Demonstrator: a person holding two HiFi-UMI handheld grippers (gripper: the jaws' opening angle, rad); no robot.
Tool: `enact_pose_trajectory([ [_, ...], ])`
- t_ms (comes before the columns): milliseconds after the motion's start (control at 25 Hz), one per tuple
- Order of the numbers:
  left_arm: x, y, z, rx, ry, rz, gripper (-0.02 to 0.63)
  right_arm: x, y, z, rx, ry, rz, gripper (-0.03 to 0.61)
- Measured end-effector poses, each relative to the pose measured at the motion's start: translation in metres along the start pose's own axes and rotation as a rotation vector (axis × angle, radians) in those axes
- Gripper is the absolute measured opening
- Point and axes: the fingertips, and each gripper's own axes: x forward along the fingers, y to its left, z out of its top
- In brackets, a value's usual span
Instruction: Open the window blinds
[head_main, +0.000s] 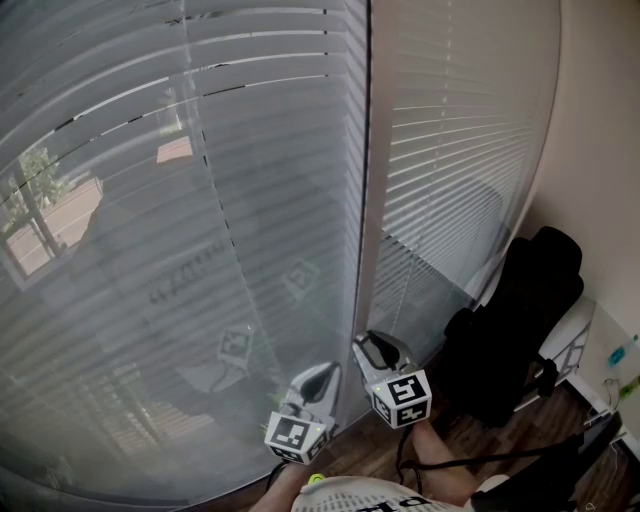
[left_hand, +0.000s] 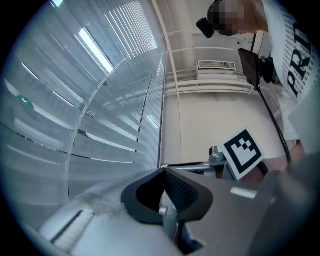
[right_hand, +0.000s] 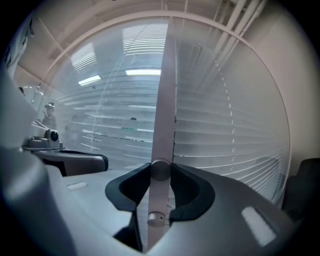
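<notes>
Probably stiff and slippery, the round knob (right_hand: 160, 169) on the window frame (right_hand: 167, 75) is best pinched across its sides, where the right gripper (right_hand: 160, 172) is clamped on it; the left gripper (left_hand: 165, 172) sits closed, empty.

The person's white shirt (left_hand: 296, 75) bears large dark letters "PR", cut off at the edge.

white shirt (left_hand: 309, 114) with black print
</notes>
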Motion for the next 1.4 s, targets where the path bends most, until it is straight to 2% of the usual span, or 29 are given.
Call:
enact_pose_trajectory([
  [120, 0.000, 0.001, 0.003, 0.002, 0.005, 0.010, 0.005, 0.000, 0.000, 0.000, 0.042, -0.009, 0.003, 0.132],
  [320, 0.001, -0.001, 0.001, 0.015, 0.006, 0.001, 0.005, 0.000, -0.002, -0.001, 0.175, -0.035, 0.023, 0.132],
  [480, 0.001, -0.001, 0.002, 0.017, 0.009, 0.004, 0.004, 0.000, -0.001, -0.001, 0.172, -0.043, 0.024, 0.133],
  [640, 0.000, -0.001, 0.005, 0.024, 0.010, 0.011, 0.004, -0.003, 0.000, 0.005, 0.032, -0.048, 0.008, 0.137],
  [720, 0.000, -0.001, 0.005, 0.024, 0.010, 0.012, 0.004, -0.006, 0.003, 0.012, -0.100, -0.043, 0.010, 0.162],
  [840, 0.000, -0.001, 0.002, 0.020, 0.009, 0.003, 0.004, -0.006, 0.013, 0.010, -0.360, 0.032, 0.035, 0.167],
  [920, 0.001, -0.002, 0.001, 0.020, 0.007, -0.003, 0.004, -0.004, 0.015, 0.005, -0.467, 0.069, 0.039, 0.167],
  [1160, 0.002, -0.004, 0.003, 0.024, 0.009, -0.006, 0.004, 0.000, 0.011, 0.003, -0.539, 0.071, 0.006, 0.135],
  [1400, 0.000, -0.001, 0.005, 0.017, 0.015, 0.008, 0.004, 0.000, 0.010, 0.004, -0.445, 0.066, 0.009, 0.133],
])
